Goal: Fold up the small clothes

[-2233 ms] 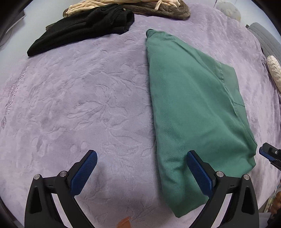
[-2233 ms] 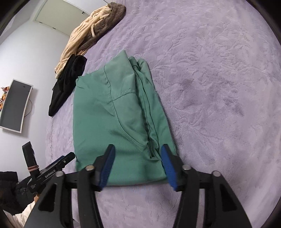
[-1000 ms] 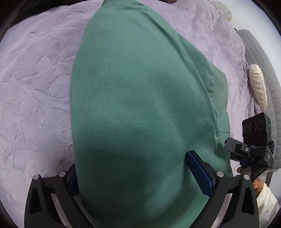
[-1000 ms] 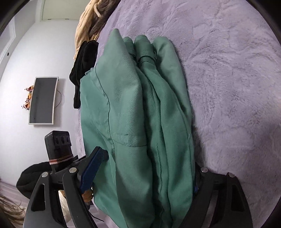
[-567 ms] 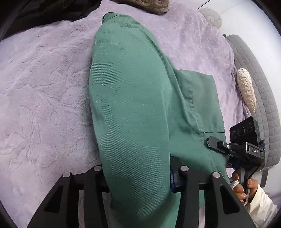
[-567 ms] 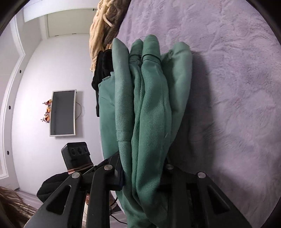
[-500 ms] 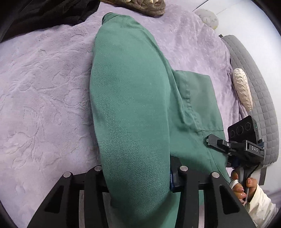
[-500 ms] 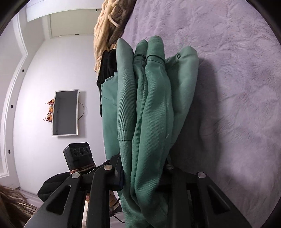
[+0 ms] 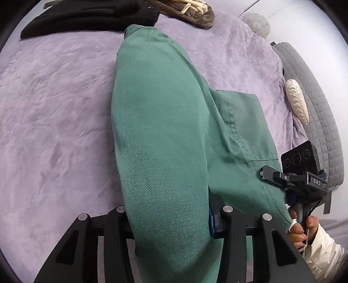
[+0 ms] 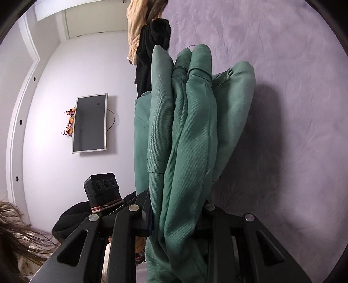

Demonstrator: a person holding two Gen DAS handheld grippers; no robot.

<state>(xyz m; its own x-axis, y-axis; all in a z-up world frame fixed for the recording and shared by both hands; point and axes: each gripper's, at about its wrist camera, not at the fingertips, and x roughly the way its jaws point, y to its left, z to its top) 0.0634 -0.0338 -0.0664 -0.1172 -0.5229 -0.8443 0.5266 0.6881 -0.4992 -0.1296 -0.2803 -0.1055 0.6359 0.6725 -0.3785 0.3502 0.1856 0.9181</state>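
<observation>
A folded green garment [image 9: 161, 130] is lifted off the purple blanket [image 9: 54, 108] at its near edge. My left gripper [image 9: 171, 219] is shut on that edge, and the cloth covers its fingers. My right gripper [image 10: 176, 219] is shut on the bunched layers of the same green garment [image 10: 189, 135], which hang in several folds between the jaws. The right gripper also shows in the left wrist view [image 9: 304, 180], at the garment's right corner. The left gripper's camera block shows in the right wrist view [image 10: 102, 189].
A black garment [image 9: 87, 17] and a beige and brown knitted one [image 9: 187, 10] lie at the far edge of the blanket. A grey quilted headboard [image 9: 315, 108] and a cream pillow [image 9: 298, 100] are at the right. A wall screen [image 10: 90, 123] hangs beyond the bed.
Both grippers closed on the garment's near edge and have lifted it. In the last half second the garment rose a little more and the far clothes came into view.
</observation>
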